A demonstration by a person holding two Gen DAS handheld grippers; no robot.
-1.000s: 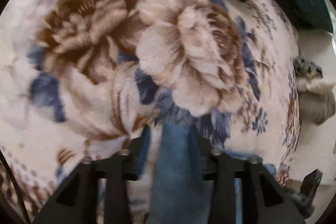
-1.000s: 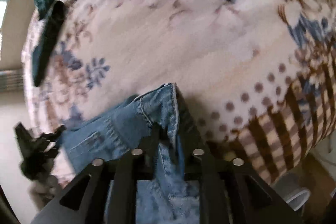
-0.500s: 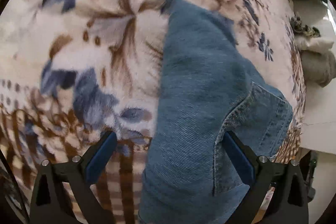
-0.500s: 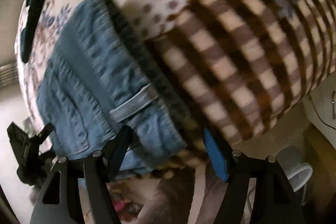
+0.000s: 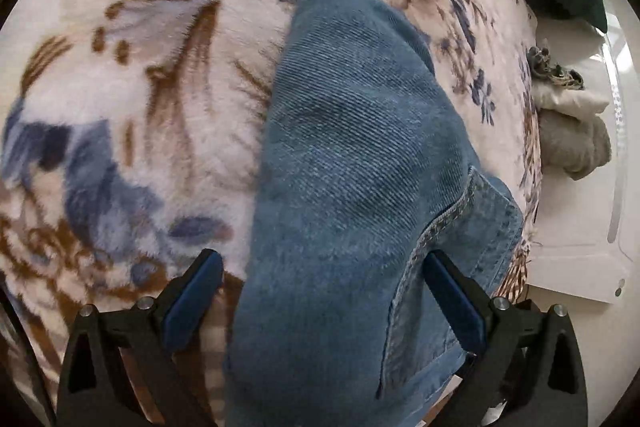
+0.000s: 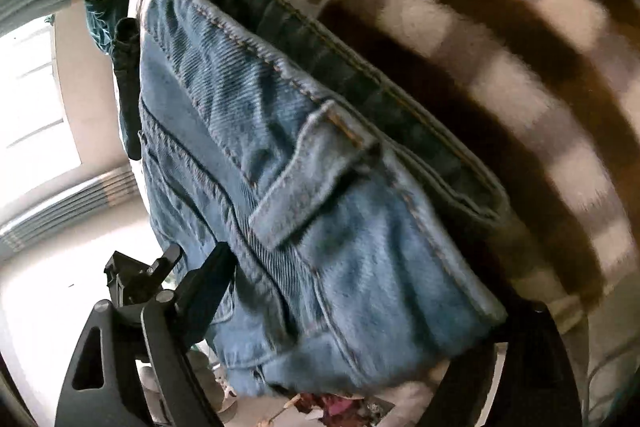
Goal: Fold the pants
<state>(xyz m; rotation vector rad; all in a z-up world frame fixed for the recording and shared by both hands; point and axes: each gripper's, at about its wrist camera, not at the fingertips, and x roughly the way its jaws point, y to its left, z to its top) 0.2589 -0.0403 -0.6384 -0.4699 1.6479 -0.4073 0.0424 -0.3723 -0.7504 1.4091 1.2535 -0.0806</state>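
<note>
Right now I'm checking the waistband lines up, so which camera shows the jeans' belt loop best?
The right wrist view: the belt loop sits mid-frame on the jeans, stitching sharp, crossing the waistband. The left wrist view shows only plain denim and a seam, no loop.

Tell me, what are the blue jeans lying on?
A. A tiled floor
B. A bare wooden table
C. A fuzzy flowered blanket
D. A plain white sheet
C: the jeans rest on a plush blanket printed with brown and blue flowers.

The jeans (image 6: pixel 320 187) hide the right claw's (image 6: pixel 352 307) right finger — their lower end runs off-frame.
</note>
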